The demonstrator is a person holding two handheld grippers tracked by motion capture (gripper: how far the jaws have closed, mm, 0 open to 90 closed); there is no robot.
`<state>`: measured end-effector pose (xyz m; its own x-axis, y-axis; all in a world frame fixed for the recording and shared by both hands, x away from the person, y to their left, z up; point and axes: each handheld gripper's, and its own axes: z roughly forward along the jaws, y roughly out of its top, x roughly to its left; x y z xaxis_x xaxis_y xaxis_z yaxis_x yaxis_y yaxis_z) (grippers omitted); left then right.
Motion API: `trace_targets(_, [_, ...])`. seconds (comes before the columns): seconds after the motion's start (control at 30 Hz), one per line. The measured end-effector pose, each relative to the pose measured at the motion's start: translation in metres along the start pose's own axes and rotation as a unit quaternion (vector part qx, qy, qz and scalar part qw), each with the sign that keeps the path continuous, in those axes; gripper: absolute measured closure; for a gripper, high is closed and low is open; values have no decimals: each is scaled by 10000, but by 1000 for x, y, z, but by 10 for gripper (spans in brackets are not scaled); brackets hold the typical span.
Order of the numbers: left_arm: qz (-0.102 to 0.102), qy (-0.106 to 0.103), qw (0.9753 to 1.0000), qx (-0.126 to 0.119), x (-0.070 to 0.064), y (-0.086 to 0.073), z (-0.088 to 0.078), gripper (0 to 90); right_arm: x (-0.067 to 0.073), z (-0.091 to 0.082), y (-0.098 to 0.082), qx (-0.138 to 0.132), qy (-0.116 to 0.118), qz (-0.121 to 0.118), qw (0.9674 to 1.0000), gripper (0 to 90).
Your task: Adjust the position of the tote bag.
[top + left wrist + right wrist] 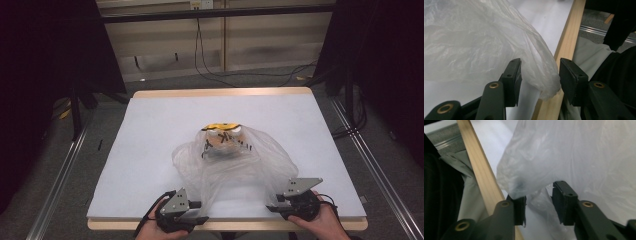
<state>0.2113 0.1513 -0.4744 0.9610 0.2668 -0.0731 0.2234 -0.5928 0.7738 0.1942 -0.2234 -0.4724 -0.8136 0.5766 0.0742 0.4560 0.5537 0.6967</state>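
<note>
Now a plastic bag [235, 160] is worked at lower centre on the counter [150, 150].
Bag film is seen between the parted left tongs [540, 72] and right tongs [539, 195], neither pressed shut on it.

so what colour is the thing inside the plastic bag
The object inside the clear plastic bag is orange-yellow and white with black markings; the high view shows it best.

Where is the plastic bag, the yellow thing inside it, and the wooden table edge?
plastic bag [260, 150], high view, on its right side.
yellow thing [222, 126], high view, on its top.
wooden table edge [566, 42], left gripper view, on the wooden strip.
</note>
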Motion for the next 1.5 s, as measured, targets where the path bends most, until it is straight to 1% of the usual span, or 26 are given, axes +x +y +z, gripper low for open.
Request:
trace_targets(0.03, [48, 54, 10000, 44, 0, 0, 0, 534, 0, 0, 0, 31, -16, 2, 10000, 707])
trace_targets(0.1, [-38, 95, 9999, 65, 2, -1, 1, 547, 1, 1, 0, 64, -57, -8, 10000, 751])
trace_targets(0.13, [-48, 110, 9998, 135, 3, -2, 1, 576, 0, 2, 0, 107, -22, -13, 9999, 804])
trace_targets(0.17, [-45, 201, 9996, 180, 3, -1, 0, 576, 0, 2, 0, 107, -22, -13, 9999, 804])
trace_targets(0.2, [-59, 179, 9998, 70, 3, -2, 1, 606, 0, 2, 0, 72, 18, 18, 10000, 835])
trace_targets(0.23, [-113, 192, 9997, 129, 4, -2, 1, 633, 0, 0, 0, 66, 61, 41, 10000, 854])
trace_targets(0.27, [-163, 264, 9993, 203, 6, -2, 1, 715, 0, -1, 0, 21, 76, 46, 10000, 869])
trace_targets(0.3, [-185, 181, 9995, 172, 8, -3, 1, 715, 0, -3, 1, -19, 92, 74, 9999, 880])
trace_targets(0.33, [-195, 125, 9996, 138, 8, -3, 2, 791, -1, -6, 1, -135, 119, 109, 9998, 889])
trace_targets(0.37, [-166, 157, 9996, 163, 8, -2, 1, 791, -1, -6, 1, -135, 119, 109, 9998, 889])
trace_targets(0.4, [-153, 81, 9998, 118, 8, -2, 0, 835, -1, -7, 1, -192, 134, 118, 9997, 892])
trace_targets(0.47, [-160, 69, 9998, 23, 8, -1, -3, 874, -2, -9, 0, -277, 168, 151, 9994, 895])
trace_targets(0.5, [-184, -11, 9998, -46, 9, -1, -5, 881, -2, -11, 0, -338, 182, 154, 9991, 896])
trace_targets(0.53, [-180, 14, 9998, -69, 9, 0, -7, 886, -1, -16, 1, -561, 171, 135, 9982, 900])
trace_targets(0.57, [-170, -36, 9998, -103, 9, 0, -8, 886, -1, -16, 1, -561, 171, 135, 9982, 900])
trace_targets(0.63, [-195, -87, 9995, -240, 8, 1, -10, 889, 0, -21, 0, -716, 166, 147, 9972, 900])
trace_targets(0.67, [-189, -75, 9996, -199, 7, 1, -11, 889, 0, -21, 0, -716, 166, 147, 9972, 900])
trace_targets(0.73, [-193, -81, 9994, -264, 7, 1, -13, 889, -1, -25, -1, -861, 139, 145, 9961, 900])
trace_targets(0.83, [-197, -100, 9993, -290, 8, 1, -17, 889, -1, -27, -1, -923, 107, 148, 9956, 900])
trace_targets(0.87, [-258, -128, 9988, -386, 8, 1, -17, 889, -1, -29, -1, -1002, 94, 153, 9948, 900])
trace_targets(0.93, [-236, -101, 9990, -356, 7, 1, -20, 888, 0, -31, -1, -1042, 73, 155, 9944, 900])
trace_targets(1.13, [-273, -176, 9980, -547, 6, 1, -29, 887, 0, -37, 0, -1208, 40, 142, 9926, 900])
trace_targets(1.2, [-351, -184, 9971, -647, 5, 1, -32, 887, 1, -40, 1, -1270, 10, 138, 9918, 900])
trace_targets(1.37, [-213, -133, 9972, -703, 6, 4, -39, 888, -2, -47, 2, -1475, 47, 213, 9888, 900])
trace_targets(1.43, [-266, -114, 9966, -767, 8, 5, -42, 889, -3, -48, 3, -1543, 67, 212, 9878, 900])
trace_targets(1.5, [-362, -172, 9950, -917, 10, 6, -44, 889, -4, -50, 6, -1626, 120, 254, 9863, 900])
